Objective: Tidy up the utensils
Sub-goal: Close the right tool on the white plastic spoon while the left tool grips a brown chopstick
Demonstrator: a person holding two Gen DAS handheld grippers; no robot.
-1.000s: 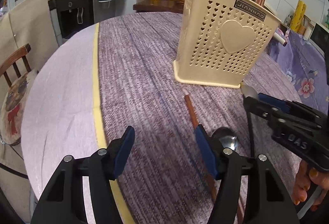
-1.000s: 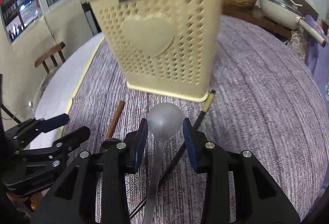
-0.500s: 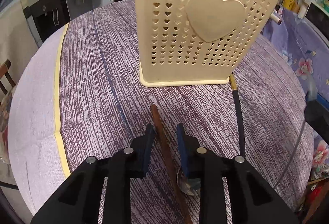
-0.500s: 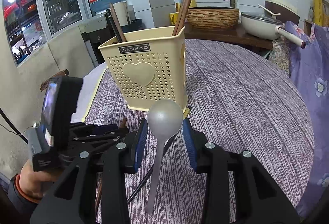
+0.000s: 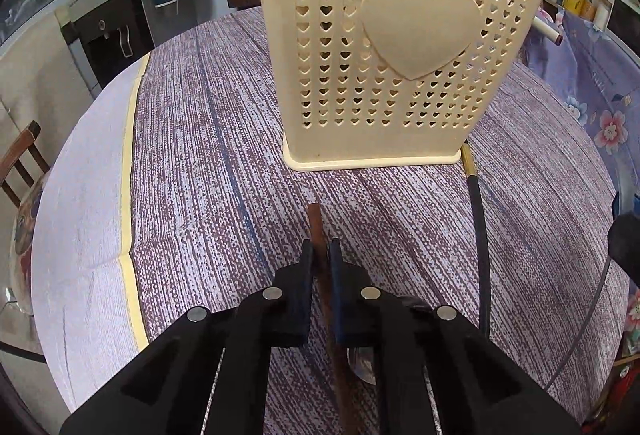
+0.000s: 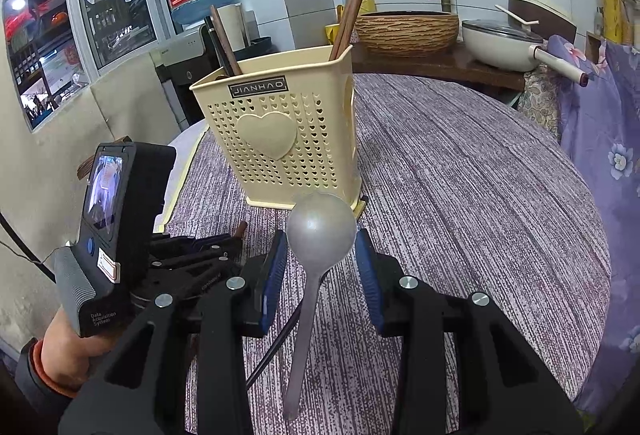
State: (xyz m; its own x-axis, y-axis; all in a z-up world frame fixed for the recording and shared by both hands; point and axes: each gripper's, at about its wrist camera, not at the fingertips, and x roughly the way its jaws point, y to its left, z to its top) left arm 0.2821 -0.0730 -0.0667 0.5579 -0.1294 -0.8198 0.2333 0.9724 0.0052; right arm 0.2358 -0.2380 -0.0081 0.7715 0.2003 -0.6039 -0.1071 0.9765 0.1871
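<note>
A cream utensil basket [image 5: 384, 47] with heart holes stands on the purple tablecloth; it also shows in the right wrist view [image 6: 280, 139] with brown chopsticks [image 6: 354, 1] standing in it. My left gripper [image 5: 321, 259] is shut on a brown wooden chopstick [image 5: 316, 223] lying on the cloth in front of the basket. A black chopstick [image 5: 478, 219] lies to its right. My right gripper [image 6: 320, 259] is shut on the bowl of a silver spoon [image 6: 320, 231] and holds it above the table. Another spoon [image 5: 362, 365] lies under my left gripper.
A round table with a yellow-edged cloth [image 5: 128, 163]. A chair [image 5: 20, 155] stands at the left. A counter behind holds a woven basket [image 6: 406, 27] and a white pan [image 6: 504, 43]. Floral purple fabric [image 6: 608, 139] hangs at the right.
My left gripper closed from wide open onto the brown chopstick and moved nearer the basket. My right gripper rose and drew back from the basket with the spoon.
</note>
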